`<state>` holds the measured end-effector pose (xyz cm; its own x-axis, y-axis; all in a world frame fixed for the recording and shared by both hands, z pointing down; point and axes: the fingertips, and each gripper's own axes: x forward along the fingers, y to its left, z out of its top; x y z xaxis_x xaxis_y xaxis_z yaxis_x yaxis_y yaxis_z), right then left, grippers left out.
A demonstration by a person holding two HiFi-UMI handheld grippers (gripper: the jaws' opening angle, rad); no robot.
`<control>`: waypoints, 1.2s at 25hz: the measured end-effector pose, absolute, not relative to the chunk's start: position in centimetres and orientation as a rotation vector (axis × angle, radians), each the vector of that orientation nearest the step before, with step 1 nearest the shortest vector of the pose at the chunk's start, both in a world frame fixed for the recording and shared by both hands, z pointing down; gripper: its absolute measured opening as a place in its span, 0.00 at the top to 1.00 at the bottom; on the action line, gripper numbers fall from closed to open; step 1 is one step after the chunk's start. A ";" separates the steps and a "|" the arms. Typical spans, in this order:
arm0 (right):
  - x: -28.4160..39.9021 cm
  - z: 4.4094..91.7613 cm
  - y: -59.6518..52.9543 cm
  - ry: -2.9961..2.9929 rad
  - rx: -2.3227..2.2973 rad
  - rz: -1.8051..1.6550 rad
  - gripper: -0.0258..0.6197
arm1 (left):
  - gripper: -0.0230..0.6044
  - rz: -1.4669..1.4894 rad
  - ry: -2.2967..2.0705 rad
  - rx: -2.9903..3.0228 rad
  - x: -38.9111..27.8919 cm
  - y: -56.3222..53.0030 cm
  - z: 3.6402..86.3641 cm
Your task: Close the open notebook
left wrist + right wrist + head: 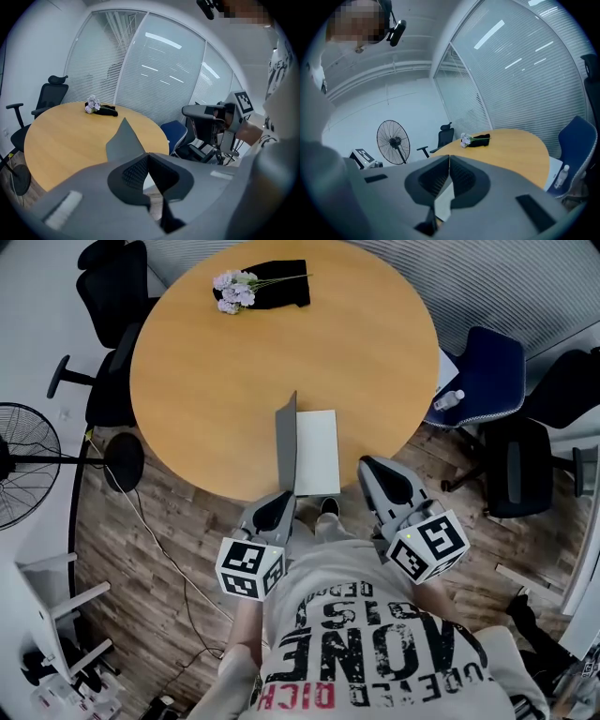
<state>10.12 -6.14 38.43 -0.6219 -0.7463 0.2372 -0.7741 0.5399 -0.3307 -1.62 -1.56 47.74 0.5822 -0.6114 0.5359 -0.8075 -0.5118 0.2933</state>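
At near edge of worktop (206, 381), notebook (317, 451) lying open, cover (286, 442) standing upright. Left gripper (284, 497), jaws together, sitting just beside cover; right gripper (367, 465) also closed, empty. Step: tipping cover. Next calling for sideways push onto pages.

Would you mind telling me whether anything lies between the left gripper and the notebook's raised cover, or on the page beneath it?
Nothing visible does. The left gripper sits close before the raised cover, the white page is bare, and the flowers lie far across the table.
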 end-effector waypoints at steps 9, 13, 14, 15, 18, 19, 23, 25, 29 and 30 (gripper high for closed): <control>11.2 38.7 -5.7 -2.670 1.377 0.641 0.94 | 0.94 0.530 -1.036 2.328 0.4 -1.7 48.6; 11.7 38.8 -5.5 -2.654 1.404 0.645 0.94 | 0.94 0.536 -0.994 2.339 1.3 -1.7 49.0; 11.7 38.9 -5.4 -2.651 1.409 0.646 0.94 | 0.94 0.538 -0.983 2.341 1.5 -1.7 49.2; 11.8 38.9 -5.4 -2.648 1.414 0.647 0.94 | 0.94 0.542 -0.973 2.344 1.7 -1.6 49.3; 12.0 39.0 -5.3 -2.639 1.424 0.653 0.94 | 0.94 0.552 -0.942 2.348 2.4 -1.5 49.8; 12.1 39.1 -5.3 -2.636 1.426 0.655 0.94 | 0.94 0.555 -0.932 2.350 2.6 -1.6 49.9; 12.2 39.4 -5.2 -2.622 1.434 0.665 0.94 | 0.94 0.572 -0.889 2.354 3.5 -1.6 50.6; 12.3 39.5 -5.3 -2.617 1.437 0.667 0.94 | 0.94 0.580 -0.868 2.354 4.0 -1.6 51.0; 12.4 39.6 -5.4 -2.611 1.441 0.670 0.94 | 0.94 0.608 -0.828 2.359 5.0 -1.6 52.0; 12.5 39.7 -5.4 -2.608 1.443 0.671 0.94 | 0.94 0.614 -0.818 2.359 5.2 -1.5 52.2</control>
